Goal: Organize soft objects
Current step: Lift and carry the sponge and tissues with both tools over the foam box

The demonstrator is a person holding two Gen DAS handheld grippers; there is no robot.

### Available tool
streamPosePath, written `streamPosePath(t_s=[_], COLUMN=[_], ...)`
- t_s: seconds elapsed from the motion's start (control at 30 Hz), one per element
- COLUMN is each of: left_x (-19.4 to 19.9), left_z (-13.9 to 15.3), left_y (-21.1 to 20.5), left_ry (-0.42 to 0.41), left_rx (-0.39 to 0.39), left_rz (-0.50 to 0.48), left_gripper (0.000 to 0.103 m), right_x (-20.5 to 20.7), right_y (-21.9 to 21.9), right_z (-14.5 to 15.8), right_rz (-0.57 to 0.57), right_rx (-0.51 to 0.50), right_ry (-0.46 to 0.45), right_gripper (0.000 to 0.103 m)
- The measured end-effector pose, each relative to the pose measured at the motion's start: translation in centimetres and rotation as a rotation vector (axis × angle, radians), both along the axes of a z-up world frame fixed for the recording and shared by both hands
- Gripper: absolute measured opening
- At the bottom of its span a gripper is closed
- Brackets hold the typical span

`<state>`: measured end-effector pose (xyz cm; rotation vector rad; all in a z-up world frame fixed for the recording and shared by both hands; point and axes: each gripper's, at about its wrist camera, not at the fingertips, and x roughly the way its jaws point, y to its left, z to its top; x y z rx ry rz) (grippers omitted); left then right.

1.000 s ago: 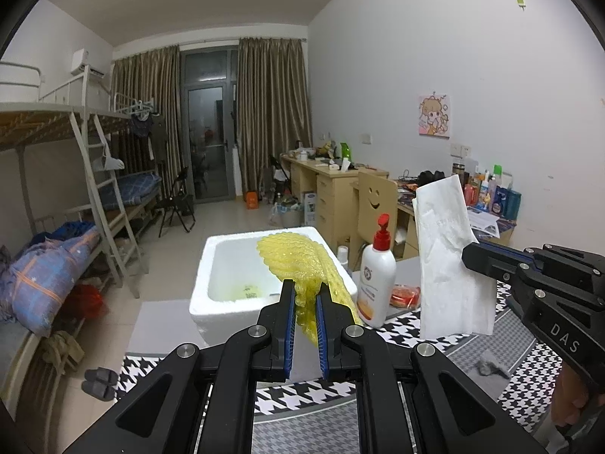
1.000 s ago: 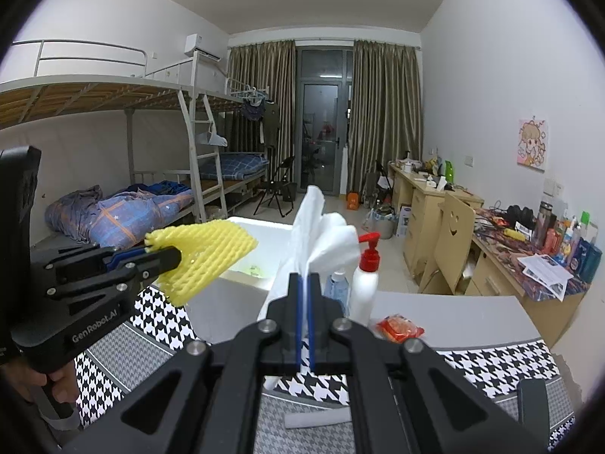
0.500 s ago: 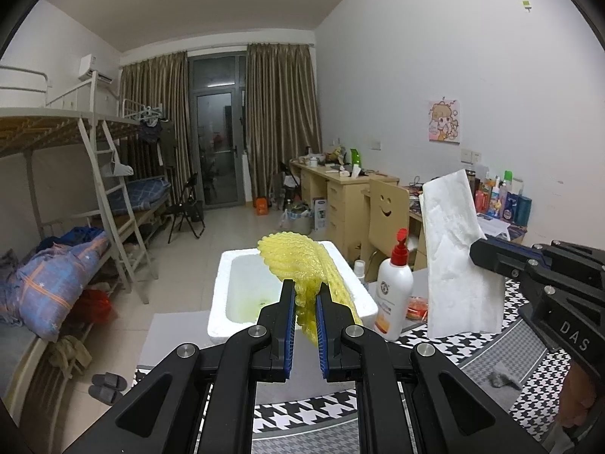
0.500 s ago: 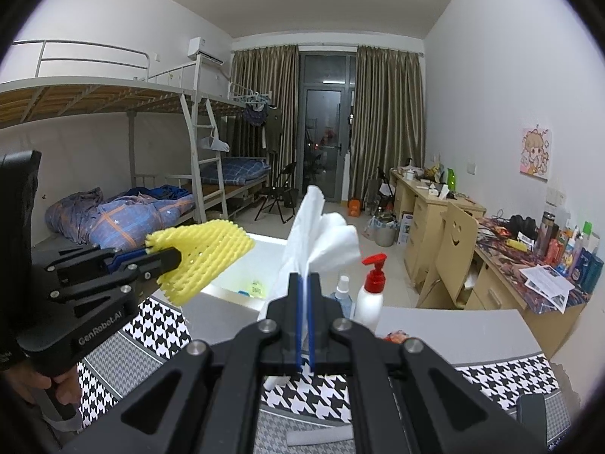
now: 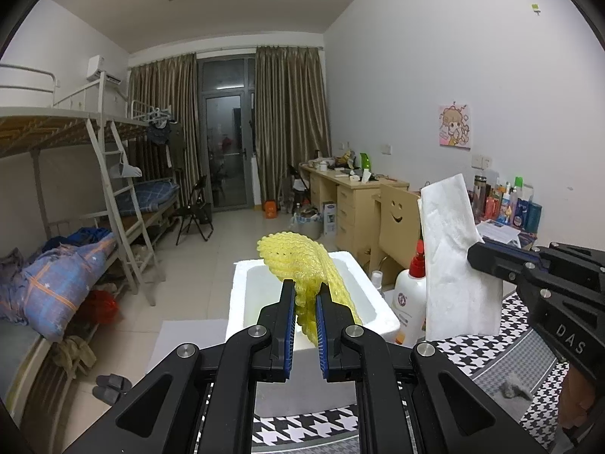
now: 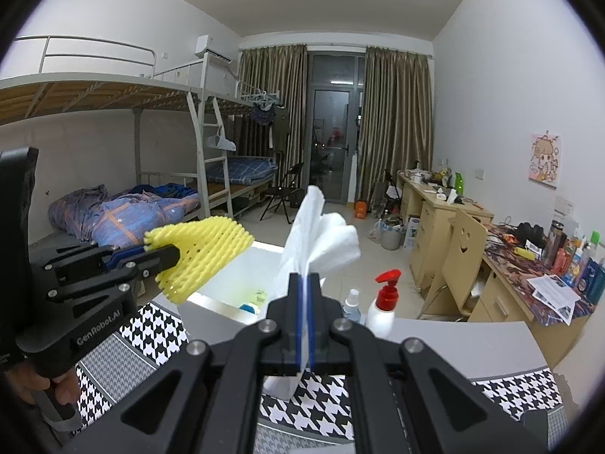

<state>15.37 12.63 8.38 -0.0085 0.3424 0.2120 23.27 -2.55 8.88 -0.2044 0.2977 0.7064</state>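
Standing on a houndstooth cloth, a white foam box sits open just ahead of both grippers, with a red-capped pump bottle close beside it. Above the box's rim, the right gripper is clamped on a folded white paper towel, which stands upright from its jaws. The left gripper pinches a yellow foam net, lifted over the box's near edge.
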Motion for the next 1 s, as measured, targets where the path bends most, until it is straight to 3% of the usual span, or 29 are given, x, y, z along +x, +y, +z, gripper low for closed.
streamPosePath(t_s=[1.0], left_x=[1.7], left_z=[-0.7], left_y=[1.7], left_ry=[0.003], left_rx=[0.012], left_rz=[0.07], left_gripper=[0.011], right_x=[3.5], right_y=[3.3], right_z=[-0.3], right_rz=[0.031], right_rx=[-0.02], right_ry=[0.032], right_gripper=[0.004])
